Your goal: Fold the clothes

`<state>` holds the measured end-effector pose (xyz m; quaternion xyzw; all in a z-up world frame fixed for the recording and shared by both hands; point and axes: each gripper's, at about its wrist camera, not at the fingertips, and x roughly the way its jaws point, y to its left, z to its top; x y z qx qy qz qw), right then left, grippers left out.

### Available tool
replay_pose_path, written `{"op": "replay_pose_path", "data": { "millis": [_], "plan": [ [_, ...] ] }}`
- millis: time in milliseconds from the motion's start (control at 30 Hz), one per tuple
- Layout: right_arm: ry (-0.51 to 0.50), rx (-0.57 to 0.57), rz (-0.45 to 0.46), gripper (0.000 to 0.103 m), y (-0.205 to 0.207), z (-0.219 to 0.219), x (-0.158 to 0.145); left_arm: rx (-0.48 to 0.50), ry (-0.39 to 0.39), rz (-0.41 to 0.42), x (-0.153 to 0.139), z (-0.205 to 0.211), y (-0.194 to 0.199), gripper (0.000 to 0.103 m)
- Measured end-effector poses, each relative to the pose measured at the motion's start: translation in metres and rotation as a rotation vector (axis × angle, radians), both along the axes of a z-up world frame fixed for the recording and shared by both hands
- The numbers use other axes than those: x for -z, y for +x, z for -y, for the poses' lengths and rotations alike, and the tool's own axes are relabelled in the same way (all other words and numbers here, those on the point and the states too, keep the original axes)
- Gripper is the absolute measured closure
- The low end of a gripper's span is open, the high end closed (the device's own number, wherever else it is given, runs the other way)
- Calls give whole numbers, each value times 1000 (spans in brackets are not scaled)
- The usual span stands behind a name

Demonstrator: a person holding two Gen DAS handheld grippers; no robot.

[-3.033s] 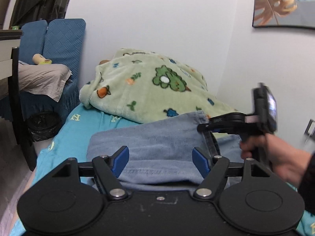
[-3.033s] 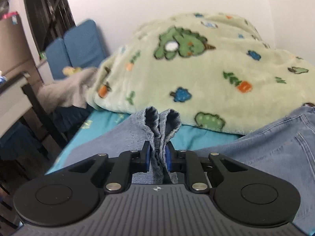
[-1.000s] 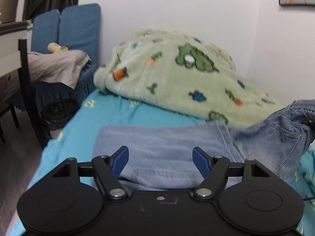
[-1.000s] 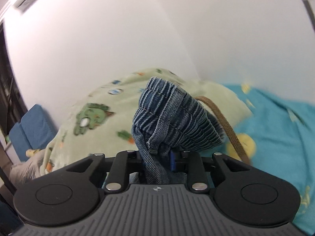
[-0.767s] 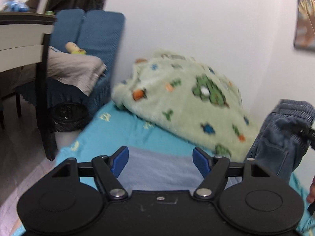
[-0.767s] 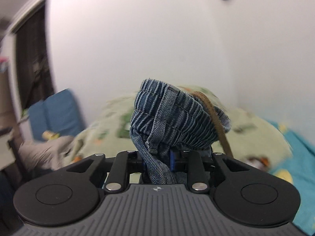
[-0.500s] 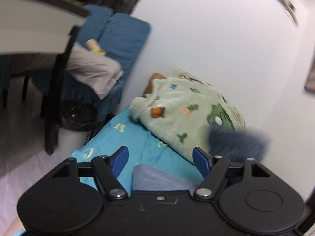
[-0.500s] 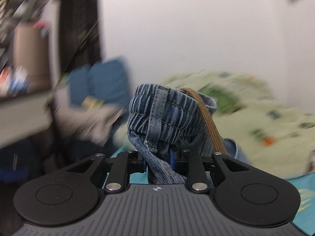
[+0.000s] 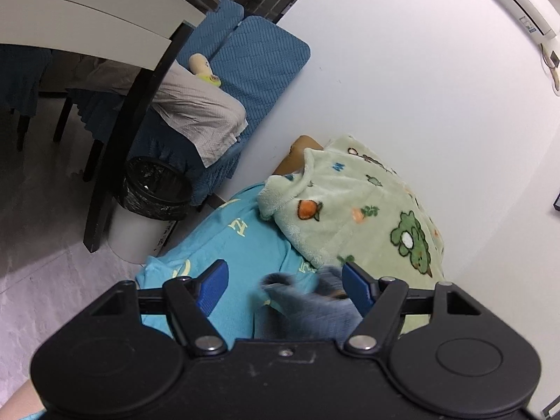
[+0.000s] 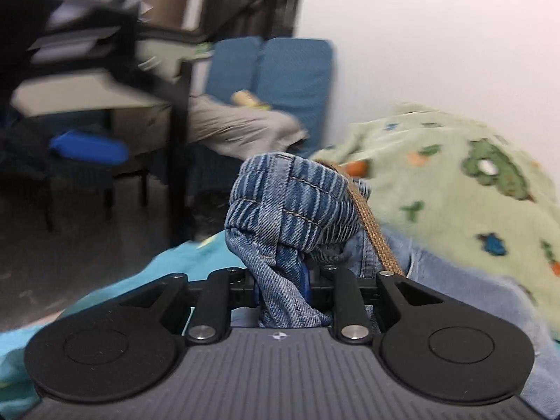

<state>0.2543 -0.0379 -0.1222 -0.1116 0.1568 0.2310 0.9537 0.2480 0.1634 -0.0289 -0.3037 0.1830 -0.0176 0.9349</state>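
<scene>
Jeans (image 10: 290,203) bunched, clamped in right tool (image 10: 281,285); left tool (image 9: 284,285) spread, empty.

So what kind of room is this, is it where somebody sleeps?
Most likely a bedroom. There is a bed with a turquoise sheet, a fluffy green blanket with cartoon animals and carrots heaped by the wall, and blue cushions beside a desk. A small bin stands next to the bed.

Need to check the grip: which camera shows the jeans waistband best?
The right wrist view: the jeans waistband sits sharp and close, bunched and clamped in the right hand-held gripper. The left wrist view shows only a blurred denim patch.
</scene>
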Motion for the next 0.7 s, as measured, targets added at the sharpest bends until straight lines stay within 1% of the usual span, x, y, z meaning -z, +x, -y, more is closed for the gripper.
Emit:
{"op": "replay_pose_path", "data": {
  "millis": [33,67,100,200,300,333,367,400,500,633,700],
  "plan": [
    [-8,-15,-20,80,0,-2,8,-6,-8,-5,1,-2,0,34],
    [-7,-14,-26,77,0,-2,13,-15,-15,-12,2,-5,-1,34],
    [-6,-13,-30,77,-1,-2,18,-21,-19,-18,3,-7,-1,34],
    [-10,3,-18,75,-6,-2,15,-4,-38,-26,4,-11,-2,32],
    [-48,-31,-25,66,-8,-5,11,25,-41,-34,5,-6,-1,29],
    [-58,-41,-26,38,-9,-6,10,35,-41,-38,5,-4,-1,29],
    [-53,-48,-19,5,-14,-3,8,43,-42,-39,5,-2,-1,29],
    [-47,-55,-13,0,-19,0,7,49,-41,-40,5,0,-1,28],
    [-30,-75,7,3,-33,9,2,79,-31,-54,8,5,1,28],
    [-5,-99,32,5,-52,22,-5,98,1,-104,13,13,3,28],
    [39,-57,20,6,-55,49,-15,109,18,-122,17,18,4,28]
  ]
}}
